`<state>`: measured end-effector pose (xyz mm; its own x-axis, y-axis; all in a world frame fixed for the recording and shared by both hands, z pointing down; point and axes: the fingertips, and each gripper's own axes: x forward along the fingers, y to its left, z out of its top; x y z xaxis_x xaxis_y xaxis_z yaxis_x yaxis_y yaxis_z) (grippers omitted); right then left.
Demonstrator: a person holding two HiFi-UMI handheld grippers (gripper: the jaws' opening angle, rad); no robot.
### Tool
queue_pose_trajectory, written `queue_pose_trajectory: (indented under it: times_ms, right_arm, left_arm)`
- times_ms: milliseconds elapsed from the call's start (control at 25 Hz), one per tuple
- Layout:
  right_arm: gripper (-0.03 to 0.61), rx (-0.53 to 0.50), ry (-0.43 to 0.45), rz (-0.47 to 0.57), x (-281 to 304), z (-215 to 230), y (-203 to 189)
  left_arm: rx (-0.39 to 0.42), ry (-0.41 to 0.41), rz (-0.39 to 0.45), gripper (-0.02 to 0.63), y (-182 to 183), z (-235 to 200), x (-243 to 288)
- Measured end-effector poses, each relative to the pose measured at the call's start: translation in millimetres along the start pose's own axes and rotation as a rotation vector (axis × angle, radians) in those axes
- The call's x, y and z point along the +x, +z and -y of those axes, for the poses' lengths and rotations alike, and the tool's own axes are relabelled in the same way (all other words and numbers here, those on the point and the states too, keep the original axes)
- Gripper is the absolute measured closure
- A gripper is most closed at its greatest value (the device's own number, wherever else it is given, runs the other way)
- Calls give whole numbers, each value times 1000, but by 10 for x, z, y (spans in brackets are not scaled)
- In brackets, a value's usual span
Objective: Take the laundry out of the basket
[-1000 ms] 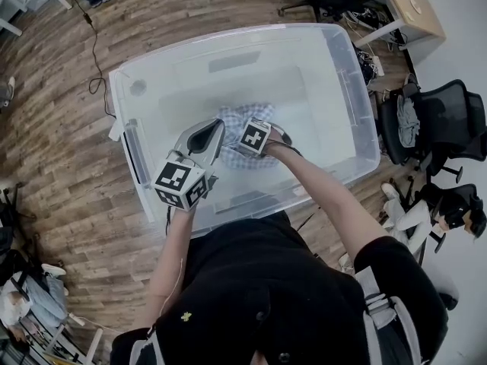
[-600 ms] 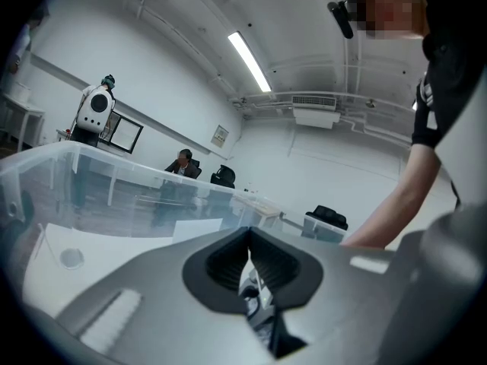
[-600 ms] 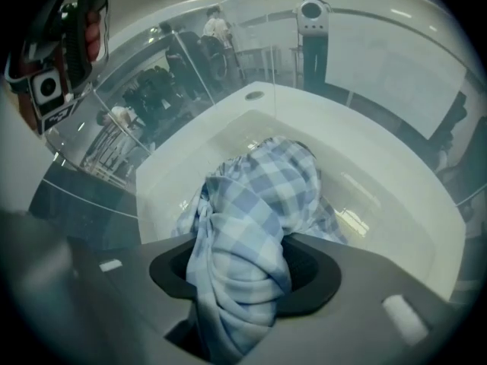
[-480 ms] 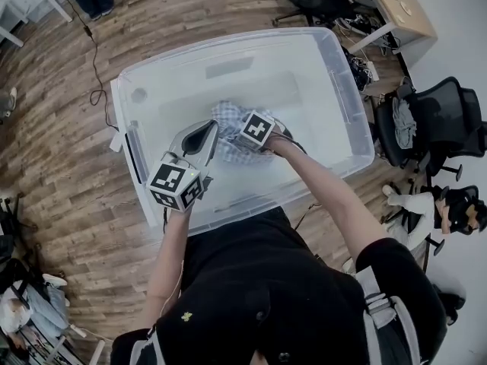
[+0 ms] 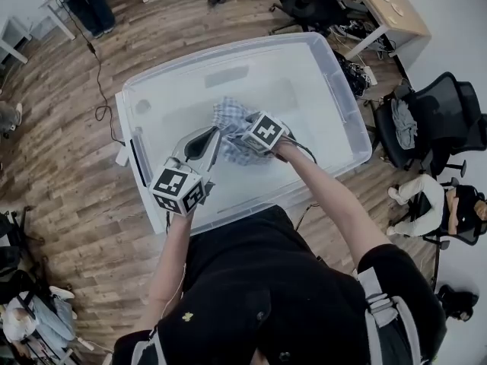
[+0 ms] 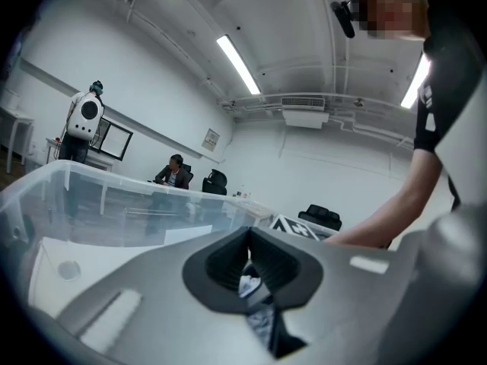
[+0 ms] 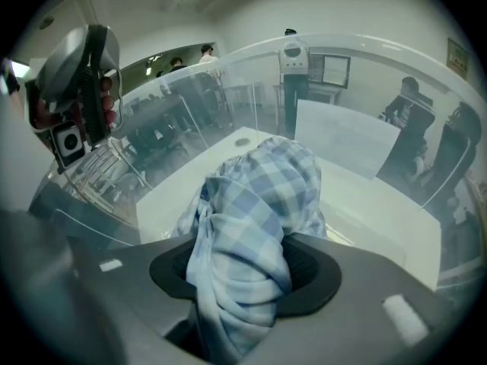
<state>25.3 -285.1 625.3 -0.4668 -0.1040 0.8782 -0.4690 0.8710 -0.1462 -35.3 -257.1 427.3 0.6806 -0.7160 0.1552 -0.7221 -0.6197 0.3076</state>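
Observation:
A blue-and-white checked cloth (image 5: 230,122) is the only laundry in the clear plastic bin (image 5: 335,67) on the wooden floor. My right gripper (image 5: 246,138) is shut on it. In the right gripper view the cloth (image 7: 255,204) bulges up from between the jaws, bunched and lifted off the bin's white bottom. My left gripper (image 5: 215,134) hovers just left of the cloth with its jaws together, tilted upward. In the left gripper view a scrap of the cloth (image 6: 248,284) shows through the slit at the jaws (image 6: 249,242). Whether it is pinched I cannot tell.
The bin's near wall (image 5: 228,204) is right in front of the person's body. Black office chairs (image 5: 441,120) stand at the right and a desk (image 5: 396,10) at the top right. A cable (image 5: 97,67) runs over the floor at the left. People (image 6: 173,173) stand and sit further off.
The right gripper has closed on the checked cloth and raised it from the bin's bottom, moving slightly away from the body. The left gripper has barely moved.

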Motion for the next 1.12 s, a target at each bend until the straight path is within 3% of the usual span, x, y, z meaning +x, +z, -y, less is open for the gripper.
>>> queue_pose_trajectory:
  times_ms: [1120]
  right_arm:
    - [341, 202, -141, 654, -1740, -353, 784]
  left_arm:
    - [108, -102, 8, 607, 222, 337, -164]
